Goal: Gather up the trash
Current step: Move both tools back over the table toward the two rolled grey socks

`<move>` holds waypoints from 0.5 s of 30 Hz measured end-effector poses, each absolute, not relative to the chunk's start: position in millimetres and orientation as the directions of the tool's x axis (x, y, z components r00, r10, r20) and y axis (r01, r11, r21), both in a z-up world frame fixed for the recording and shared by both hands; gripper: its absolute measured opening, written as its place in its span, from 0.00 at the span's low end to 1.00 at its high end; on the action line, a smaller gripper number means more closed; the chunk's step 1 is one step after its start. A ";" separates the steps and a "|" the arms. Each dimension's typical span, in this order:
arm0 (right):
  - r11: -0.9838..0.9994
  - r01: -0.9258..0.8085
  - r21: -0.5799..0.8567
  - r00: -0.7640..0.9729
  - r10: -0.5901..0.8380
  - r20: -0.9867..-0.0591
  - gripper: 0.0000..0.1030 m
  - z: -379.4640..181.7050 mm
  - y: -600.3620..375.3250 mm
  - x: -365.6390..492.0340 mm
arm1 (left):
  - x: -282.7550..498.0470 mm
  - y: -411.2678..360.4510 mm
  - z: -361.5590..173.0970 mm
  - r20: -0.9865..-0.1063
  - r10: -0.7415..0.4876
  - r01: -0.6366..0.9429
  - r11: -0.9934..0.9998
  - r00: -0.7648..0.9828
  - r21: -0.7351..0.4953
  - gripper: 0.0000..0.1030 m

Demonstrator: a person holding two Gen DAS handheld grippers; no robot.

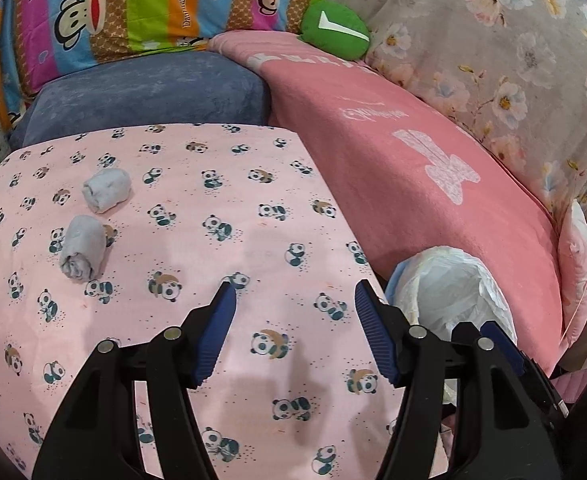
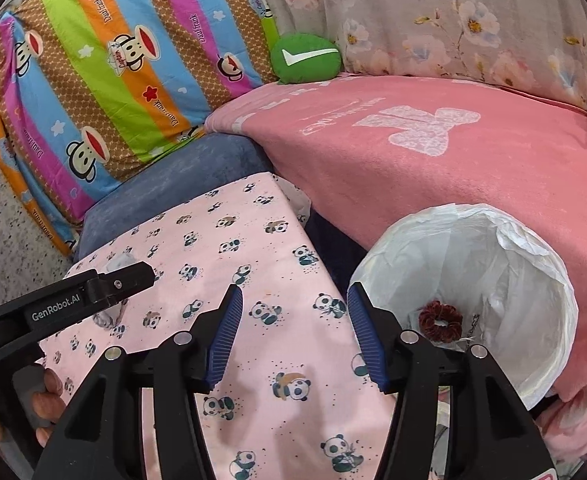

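Two grey rolled-up wads lie on the pink panda sheet at the left: one farther, one nearer. My left gripper is open and empty above the sheet, to the right of them. A bin lined with a white bag stands at the sheet's right edge. In the right wrist view the bin holds a dark red scrunchie. My right gripper is open and empty, just left of the bin. The left gripper's body hides most of the wads there.
A blue cushion lies behind the sheet. A pink blanket lies to the right. A striped monkey-print pillow, a green round cushion and a floral cover sit at the back.
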State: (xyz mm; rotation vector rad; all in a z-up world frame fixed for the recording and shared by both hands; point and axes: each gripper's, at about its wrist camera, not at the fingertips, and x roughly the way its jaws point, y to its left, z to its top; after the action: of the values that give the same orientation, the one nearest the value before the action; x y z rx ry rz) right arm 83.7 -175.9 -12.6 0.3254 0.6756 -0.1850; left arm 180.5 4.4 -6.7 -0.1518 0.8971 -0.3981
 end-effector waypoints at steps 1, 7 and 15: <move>0.936 0.264 0.233 0.765 -0.057 -0.641 0.52 -13.3 -171.3 86.0 | 182.3 11.4 -8.3 -0.730 -0.393 0.263 0.919 0.559 -0.293 0.57; 0.949 0.225 0.221 0.755 -0.026 -0.655 0.52 -19.1 -142.7 99.4 | 190.6 47.1 -18.3 -0.739 -0.342 0.204 0.940 0.581 -0.275 0.64; 0.965 0.170 0.199 0.737 0.009 -0.676 0.52 -27.9 -107.0 121.5 | 207.2 92.0 -37.0 -0.759 -0.289 0.125 0.955 0.583 -0.268 0.67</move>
State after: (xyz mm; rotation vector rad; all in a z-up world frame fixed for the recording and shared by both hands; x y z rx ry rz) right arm 121.5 -107.0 -27.9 0.2559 0.7396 -0.0895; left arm 207.2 92.0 -37.0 -0.1936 0.9180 -0.2431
